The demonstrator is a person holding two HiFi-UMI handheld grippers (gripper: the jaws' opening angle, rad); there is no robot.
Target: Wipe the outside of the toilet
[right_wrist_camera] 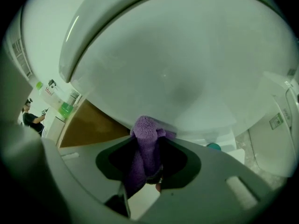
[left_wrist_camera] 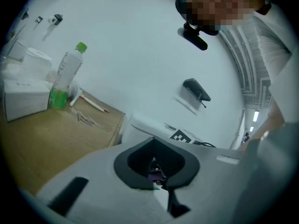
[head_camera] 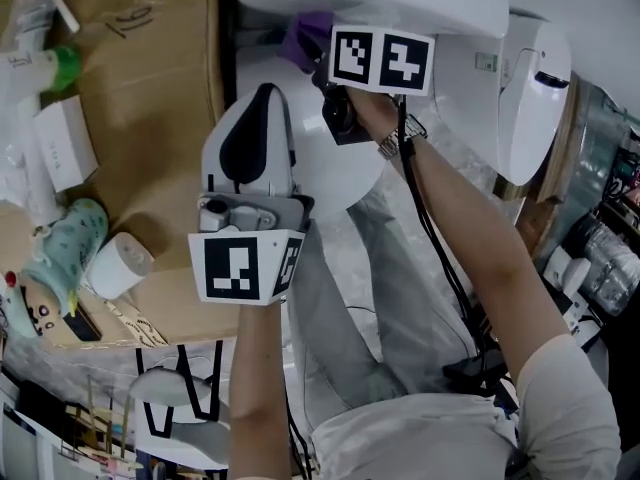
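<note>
Toilet [head_camera: 460, 98] sits far centre, its outside just ahead of the right gripper [right_wrist_camera: 147, 148], jaws part-open and clamped on a purple cloth [head_camera: 303, 40]; press cloth flat, follow the curve in overlapping strokes, hold left gripper [head_camera: 260, 98], jaws fully closed and empty, near and clear.

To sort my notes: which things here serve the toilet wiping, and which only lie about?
For the job: toilet; purple cloth; right gripper, shut on the cloth.
Lying about: green-capped bottle; white box; brown cardboard surface.
</note>
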